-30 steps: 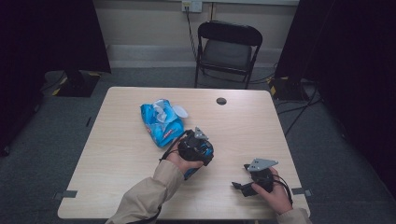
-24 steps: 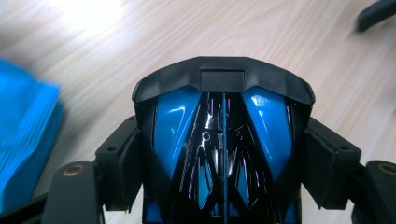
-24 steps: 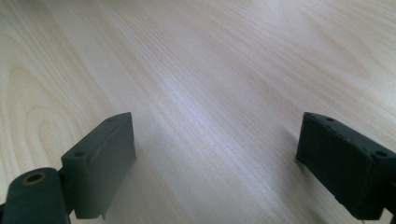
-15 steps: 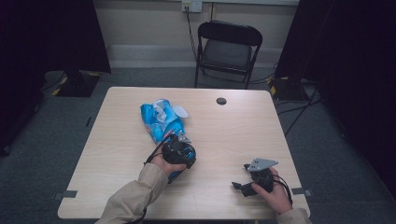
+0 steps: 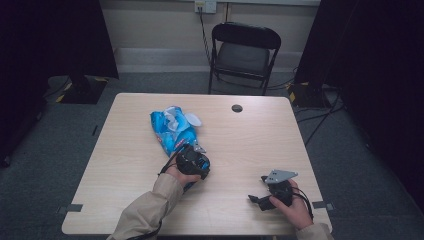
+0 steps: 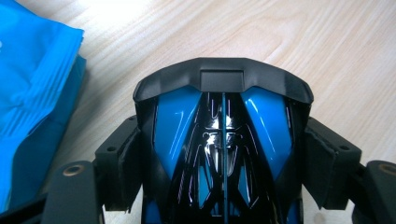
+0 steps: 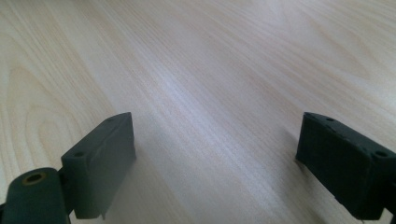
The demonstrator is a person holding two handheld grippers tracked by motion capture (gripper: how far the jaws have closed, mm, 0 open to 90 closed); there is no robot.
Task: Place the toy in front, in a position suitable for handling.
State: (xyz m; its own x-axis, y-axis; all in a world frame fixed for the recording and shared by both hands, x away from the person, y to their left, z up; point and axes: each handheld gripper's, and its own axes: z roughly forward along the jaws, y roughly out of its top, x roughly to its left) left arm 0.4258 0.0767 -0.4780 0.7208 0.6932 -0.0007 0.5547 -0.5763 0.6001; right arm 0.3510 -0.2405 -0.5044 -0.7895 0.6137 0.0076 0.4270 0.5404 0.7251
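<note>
The left claw (image 6: pixel 223 154) is pinching the blue toy car (image 6: pixel 223 140); it should be lowering it level, just right of the blue bag (image 6: pixel 32 93), while the right claw (image 7: pixel 215 163) is resting spread.

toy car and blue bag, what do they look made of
The toy car looks like hard glossy plastic: sharp light glints on its blue and black shell. The blue bag looks like thin crinkly plastic film, creased and shiny, though that is a guess.

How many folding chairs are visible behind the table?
1: a black metal folding chair stands on the grey carpet beyond the far edge of the light wooden table. The dark room sides might hide others.
</note>
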